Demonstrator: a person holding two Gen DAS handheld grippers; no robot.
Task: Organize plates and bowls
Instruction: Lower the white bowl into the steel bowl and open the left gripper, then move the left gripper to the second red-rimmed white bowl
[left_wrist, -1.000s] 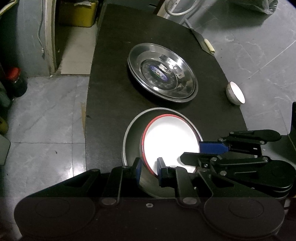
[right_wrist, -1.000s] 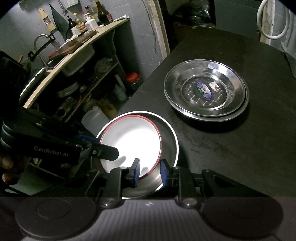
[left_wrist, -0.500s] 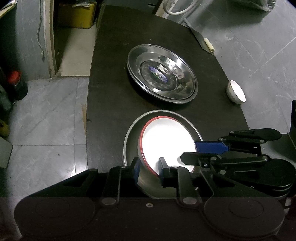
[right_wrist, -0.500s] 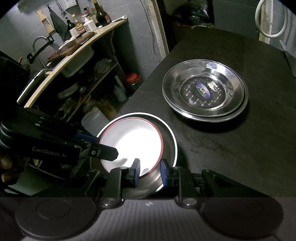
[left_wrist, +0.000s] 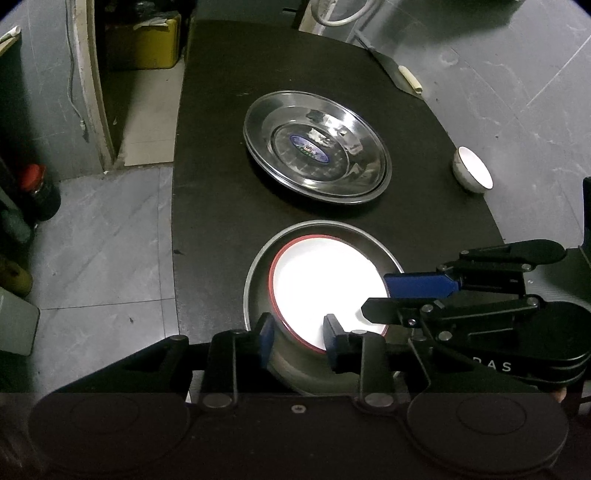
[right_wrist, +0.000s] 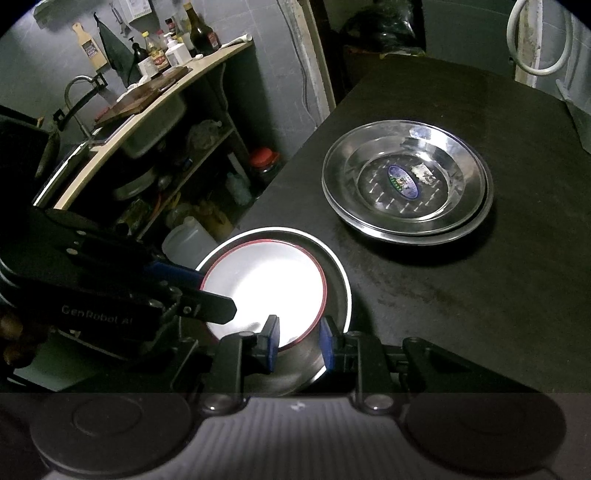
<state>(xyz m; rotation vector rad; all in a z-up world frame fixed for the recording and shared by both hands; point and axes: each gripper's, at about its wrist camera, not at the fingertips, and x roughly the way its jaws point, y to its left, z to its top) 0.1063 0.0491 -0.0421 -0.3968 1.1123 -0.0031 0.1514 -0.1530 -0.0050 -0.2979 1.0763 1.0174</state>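
Note:
A white red-rimmed plate (left_wrist: 325, 284) (right_wrist: 266, 280) lies inside a grey metal dish (left_wrist: 325, 225) (right_wrist: 340, 273) near the front edge of the black table (left_wrist: 214, 184). My left gripper (left_wrist: 298, 339) (right_wrist: 218, 291) straddles the near rims of plate and dish. Its jaws are opening and the pads stand off the rims. From the other side my right gripper (right_wrist: 299, 343) (left_wrist: 375, 295) stays shut on the plate's rim, with the dish wall just beneath. Farther back, two stacked steel plates (left_wrist: 317, 147) (right_wrist: 406, 177) rest on the table. A small white bowl (left_wrist: 472, 173) sits at the right edge.
A cleaver with a pale handle (left_wrist: 412, 81) lies at the table's far right edge. Left of the table is tiled floor with a red-lidded jar (left_wrist: 37, 188) (right_wrist: 264, 158). Beyond it stands a sink counter over cluttered shelves (right_wrist: 155, 103). A yellow box (left_wrist: 144, 40) stands in a doorway.
My left gripper's jaws have widened around the rims. The white plate has settled flatter and more centred in the grey dish. The right gripper has kept its place and grip.

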